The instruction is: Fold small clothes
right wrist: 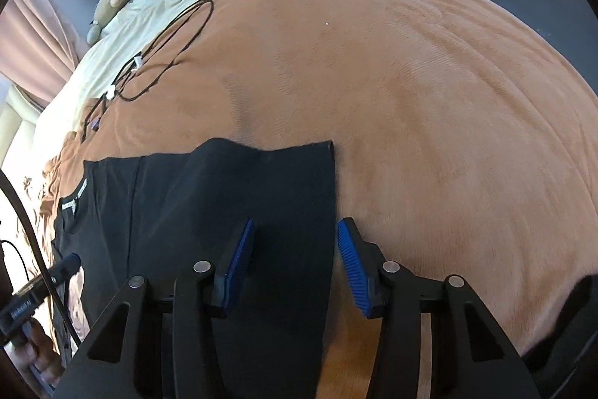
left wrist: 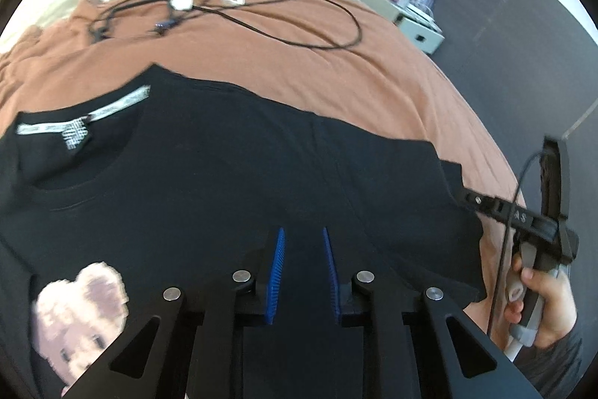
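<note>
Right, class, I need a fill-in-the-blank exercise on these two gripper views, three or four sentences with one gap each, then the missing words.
1. The black T-shirt lies spread on a blanket whose colour is ____.
2. The pads of both the left gripper and the right gripper are coloured ____.
3. Both grippers' jaws stand ____, gripping nothing.
4. The print on the shirt's chest shows a ____.

Missing words: brown; blue; open; bear

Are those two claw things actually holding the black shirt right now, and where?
Neither holds it. The left gripper hovers open over the black T-shirt; the right gripper is open, straddling its sleeve edge.
</note>
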Demonstrator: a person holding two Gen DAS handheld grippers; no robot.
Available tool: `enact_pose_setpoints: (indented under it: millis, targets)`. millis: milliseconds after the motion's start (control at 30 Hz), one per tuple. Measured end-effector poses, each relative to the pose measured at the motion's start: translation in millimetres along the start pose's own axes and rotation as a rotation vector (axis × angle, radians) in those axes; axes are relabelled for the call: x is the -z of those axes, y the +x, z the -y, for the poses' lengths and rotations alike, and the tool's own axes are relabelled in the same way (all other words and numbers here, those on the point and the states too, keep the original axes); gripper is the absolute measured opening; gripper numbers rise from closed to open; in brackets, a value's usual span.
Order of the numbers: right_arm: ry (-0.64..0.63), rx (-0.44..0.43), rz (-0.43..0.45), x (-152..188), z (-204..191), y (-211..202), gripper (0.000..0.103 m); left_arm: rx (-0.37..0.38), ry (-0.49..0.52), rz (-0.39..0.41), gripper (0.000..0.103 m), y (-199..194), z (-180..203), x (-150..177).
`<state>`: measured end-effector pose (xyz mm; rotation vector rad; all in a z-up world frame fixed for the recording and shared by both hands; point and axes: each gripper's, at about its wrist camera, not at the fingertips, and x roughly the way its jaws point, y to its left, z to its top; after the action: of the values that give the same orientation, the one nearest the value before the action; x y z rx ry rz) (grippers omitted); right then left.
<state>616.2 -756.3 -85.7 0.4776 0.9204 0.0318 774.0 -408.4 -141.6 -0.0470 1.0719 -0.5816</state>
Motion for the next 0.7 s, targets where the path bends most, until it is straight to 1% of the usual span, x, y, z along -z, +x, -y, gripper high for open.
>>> enact_pose_setpoints:
  millis: [100, 133, 167, 200, 233, 267, 333, 367, 467, 600, 700]
  targets:
    - [-0.029, 0.026, 0.0, -1, -8, 7, 0.042, 0.006, 0.013, -0.018, 0.022, 15, 6, 1]
    - [-0.041, 0.034, 0.005, -1, -11, 8, 0.04, 0.007, 0.014, -0.023, 0.022, 19, 7, 1]
    - [-0.048, 0.049, 0.008, -2, -12, 9, 0.031, 0.003, 0.014, -0.028, 0.022, 23, 9, 1]
    - [-0.048, 0.063, 0.009, -4, -11, 9, 0.019, -0.003, 0.015, -0.033, 0.022, 27, 11, 2]
    - [-0.039, 0.051, 0.014, -5, -9, 8, 0.01, 0.0, 0.015, -0.037, 0.022, 29, 13, 2]
    - [-0.033, 0.03, 0.024, -6, -8, 5, 0.004, 0.012, 0.014, -0.044, 0.022, 32, 15, 3]
    - [-0.057, 0.012, 0.052, -5, -12, -3, 0.002, 0.035, 0.015, -0.063, 0.022, 36, 18, 3]
    - [-0.066, 0.007, 0.06, -4, -14, -7, 0.002, 0.034, 0.019, -0.07, 0.022, 39, 20, 4]
    - [-0.089, -0.042, 0.083, 0, -25, -22, 0.001, 0.05, 0.034, -0.093, 0.016, 46, 28, 7]
    - [-0.127, -0.069, 0.102, 2, -37, -42, 0.001, 0.05, 0.043, -0.117, 0.016, 55, 37, 7]
    - [-0.145, -0.115, 0.126, 2, -47, -61, 0.001, 0.042, 0.044, -0.123, 0.016, 55, 40, 6]
